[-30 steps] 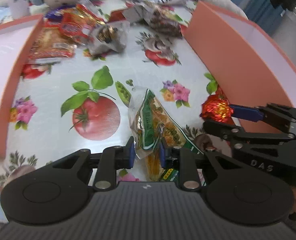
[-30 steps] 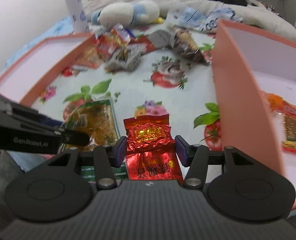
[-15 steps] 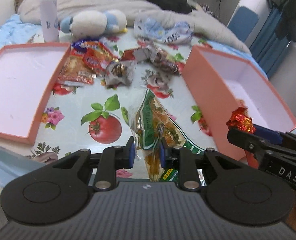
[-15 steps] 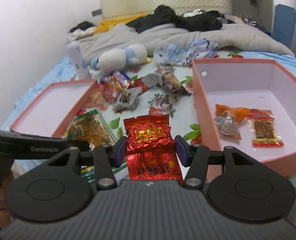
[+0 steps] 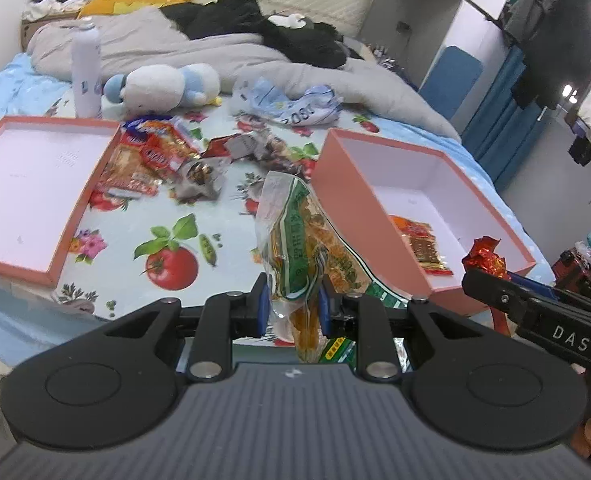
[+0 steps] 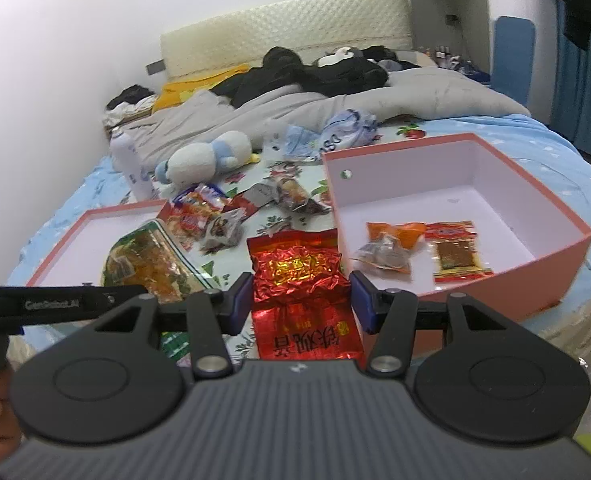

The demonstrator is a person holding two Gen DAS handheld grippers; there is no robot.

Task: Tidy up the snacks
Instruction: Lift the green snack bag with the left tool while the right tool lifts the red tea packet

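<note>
My left gripper (image 5: 291, 306) is shut on a clear green-and-orange snack bag (image 5: 301, 240) and holds it up above the flowered cloth. My right gripper (image 6: 301, 300) is shut on a red foil packet (image 6: 299, 276), held in the air left of the deep pink box (image 6: 543, 208). That box holds an orange packet (image 6: 395, 236) and a red snack strip (image 6: 455, 252). The shallow pink lid (image 5: 27, 184) lies at the left. The right gripper with its red packet (image 5: 485, 258) shows in the left wrist view; the green bag (image 6: 143, 256) shows in the right wrist view.
A pile of loose snack packets (image 5: 155, 156) lies between the two boxes. Behind it are a plush toy (image 5: 163, 86), a white bottle (image 5: 85, 72), a crumpled plastic bag (image 5: 291, 104) and a grey duvet (image 5: 223, 56).
Both grippers have risen and pulled back from the cloth, each with its packet. The view has widened from the tabletop to both boxes and the bed behind.
</note>
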